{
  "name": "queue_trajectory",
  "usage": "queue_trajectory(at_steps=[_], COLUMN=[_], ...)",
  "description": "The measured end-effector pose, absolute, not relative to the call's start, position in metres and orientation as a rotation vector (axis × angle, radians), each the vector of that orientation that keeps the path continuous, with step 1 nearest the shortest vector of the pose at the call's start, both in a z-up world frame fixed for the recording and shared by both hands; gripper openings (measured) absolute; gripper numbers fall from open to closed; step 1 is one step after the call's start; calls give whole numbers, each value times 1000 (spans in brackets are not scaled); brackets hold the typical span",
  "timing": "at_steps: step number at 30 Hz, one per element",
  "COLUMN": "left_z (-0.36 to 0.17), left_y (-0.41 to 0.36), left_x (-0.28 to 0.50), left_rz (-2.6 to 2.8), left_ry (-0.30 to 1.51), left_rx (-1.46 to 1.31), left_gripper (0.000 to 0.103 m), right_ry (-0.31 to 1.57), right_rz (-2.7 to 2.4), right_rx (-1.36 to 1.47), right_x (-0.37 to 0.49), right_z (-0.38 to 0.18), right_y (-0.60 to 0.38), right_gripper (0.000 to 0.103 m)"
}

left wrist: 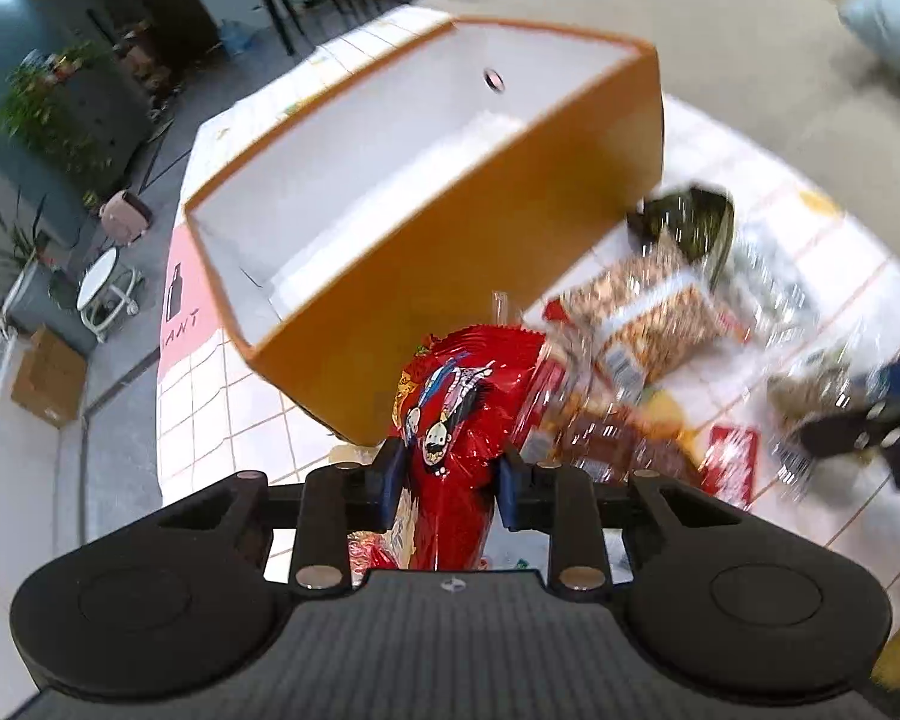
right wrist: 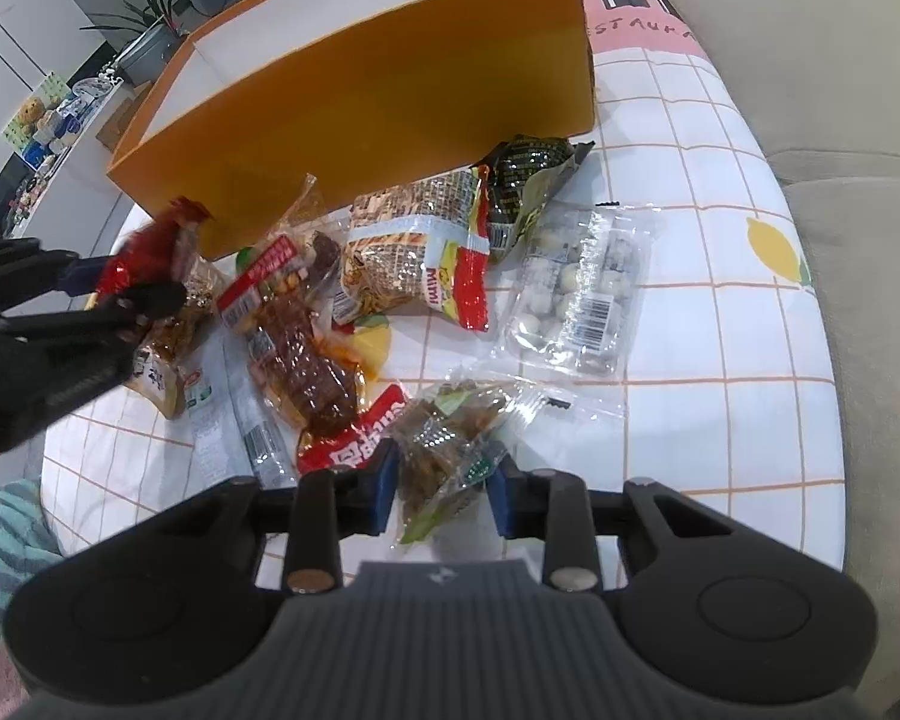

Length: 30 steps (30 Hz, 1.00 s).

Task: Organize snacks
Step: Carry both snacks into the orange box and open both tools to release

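My left gripper (left wrist: pixel 449 483) is shut on a red snack bag with cartoon figures (left wrist: pixel 459 402) and holds it above the table, just in front of the orange box (left wrist: pixel 450 252), whose white inside looks empty. The same bag shows in the right wrist view (right wrist: pixel 150 246) beside the box (right wrist: pixel 360 114). My right gripper (right wrist: pixel 443 480) is shut on a clear packet of brown snacks (right wrist: pixel 450 438) near the table's front. Several other snack packets lie between the grippers and the box.
Loose packets lie on the checked tablecloth (right wrist: pixel 720 360): a Mimi noodle-snack pack (right wrist: pixel 414 246), a dark green pack (right wrist: pixel 525 180), a clear pack of white balls (right wrist: pixel 576 294), a brown meat pack (right wrist: pixel 306 360). A beige sofa (right wrist: pixel 840 120) borders the table.
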<state>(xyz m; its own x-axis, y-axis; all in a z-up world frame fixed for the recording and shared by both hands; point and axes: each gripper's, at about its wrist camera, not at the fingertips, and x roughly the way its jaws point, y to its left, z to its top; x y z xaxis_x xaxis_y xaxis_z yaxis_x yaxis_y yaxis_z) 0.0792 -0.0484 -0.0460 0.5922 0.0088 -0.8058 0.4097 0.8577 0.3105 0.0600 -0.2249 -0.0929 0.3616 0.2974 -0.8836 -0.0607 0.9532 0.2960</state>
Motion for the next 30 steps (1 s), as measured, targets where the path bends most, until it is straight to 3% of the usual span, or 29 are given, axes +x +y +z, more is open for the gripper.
queue_trajectory(at_steps=[19,30], left_z=[22,47], left_y=[-23,-25], left_x=[70,103], left_rz=[-294,-315], left_ry=[790,746], left_rx=[115,68], left_gripper=[31,31], right_ry=[991,841], right_rz=[326,405], right_rx=[281,204], right_x=[50,85], right_z=[-31,15], right_y=[-231,-226], right_gripper=[27,26])
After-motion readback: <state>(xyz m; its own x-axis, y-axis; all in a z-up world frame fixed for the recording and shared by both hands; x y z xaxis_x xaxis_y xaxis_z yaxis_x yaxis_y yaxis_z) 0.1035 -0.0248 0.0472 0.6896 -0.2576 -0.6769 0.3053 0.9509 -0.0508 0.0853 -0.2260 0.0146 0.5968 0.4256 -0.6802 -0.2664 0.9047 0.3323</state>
